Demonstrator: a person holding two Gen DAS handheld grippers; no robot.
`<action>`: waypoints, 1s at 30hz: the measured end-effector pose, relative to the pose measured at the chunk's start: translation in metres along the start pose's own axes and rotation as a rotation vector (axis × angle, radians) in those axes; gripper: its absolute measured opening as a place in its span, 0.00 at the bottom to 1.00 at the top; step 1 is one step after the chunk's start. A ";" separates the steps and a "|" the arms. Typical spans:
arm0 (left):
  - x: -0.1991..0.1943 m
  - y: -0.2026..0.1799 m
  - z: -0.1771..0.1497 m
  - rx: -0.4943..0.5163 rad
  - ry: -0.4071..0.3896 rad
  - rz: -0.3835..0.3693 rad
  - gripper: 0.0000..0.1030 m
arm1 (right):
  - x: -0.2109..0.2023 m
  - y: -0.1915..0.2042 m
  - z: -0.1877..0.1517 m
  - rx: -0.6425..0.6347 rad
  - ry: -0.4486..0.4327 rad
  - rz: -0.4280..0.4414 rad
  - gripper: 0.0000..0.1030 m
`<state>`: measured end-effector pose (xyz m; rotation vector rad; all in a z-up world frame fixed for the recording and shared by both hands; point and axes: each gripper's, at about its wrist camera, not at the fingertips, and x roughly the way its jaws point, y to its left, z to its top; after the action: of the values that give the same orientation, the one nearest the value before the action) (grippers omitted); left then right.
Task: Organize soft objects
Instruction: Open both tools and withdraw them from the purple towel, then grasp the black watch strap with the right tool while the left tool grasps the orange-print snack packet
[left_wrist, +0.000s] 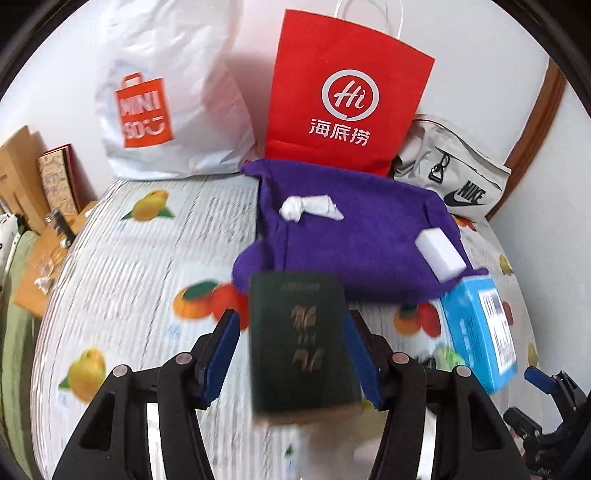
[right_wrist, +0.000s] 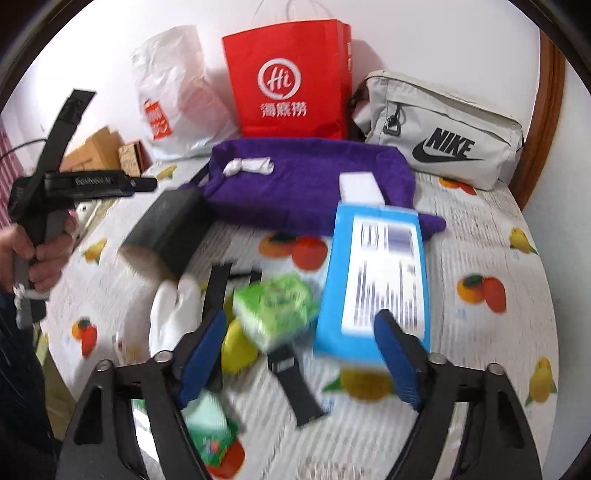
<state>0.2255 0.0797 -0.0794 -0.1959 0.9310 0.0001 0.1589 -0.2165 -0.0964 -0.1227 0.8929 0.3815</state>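
I see a plain white wall (left_wrist: 461, 33) behind my fruit-print tablecloth (left_wrist: 122, 266), with brown wooden trim (right_wrist: 550, 110) at its right edge.

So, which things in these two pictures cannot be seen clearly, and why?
- Dark green packet, left wrist view: blurred, gold lettering unreadable; whether the pads touch it is unclear.
- Blue box label, right wrist view: text smeared by blur.
- Green packs, right wrist view: blurred, lower one partly behind a finger.
- Right gripper, left wrist view: cut off by the edge.

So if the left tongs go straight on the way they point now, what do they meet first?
Probably the dark green pack: it sits between the open left tongs, with the purple cloth behind it. Blur leaves depth unclear.
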 end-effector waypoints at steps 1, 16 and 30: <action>-0.006 0.003 -0.008 -0.006 0.003 0.006 0.55 | -0.001 0.002 -0.005 -0.010 0.007 -0.006 0.67; -0.024 0.016 -0.078 -0.045 0.034 0.041 0.57 | 0.063 0.009 -0.050 -0.142 0.090 -0.014 0.51; -0.017 0.026 -0.109 -0.079 0.062 -0.010 0.57 | 0.053 0.018 -0.062 -0.049 0.132 0.016 0.28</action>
<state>0.1263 0.0888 -0.1341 -0.2753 0.9928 0.0215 0.1362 -0.2013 -0.1754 -0.1873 1.0159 0.4140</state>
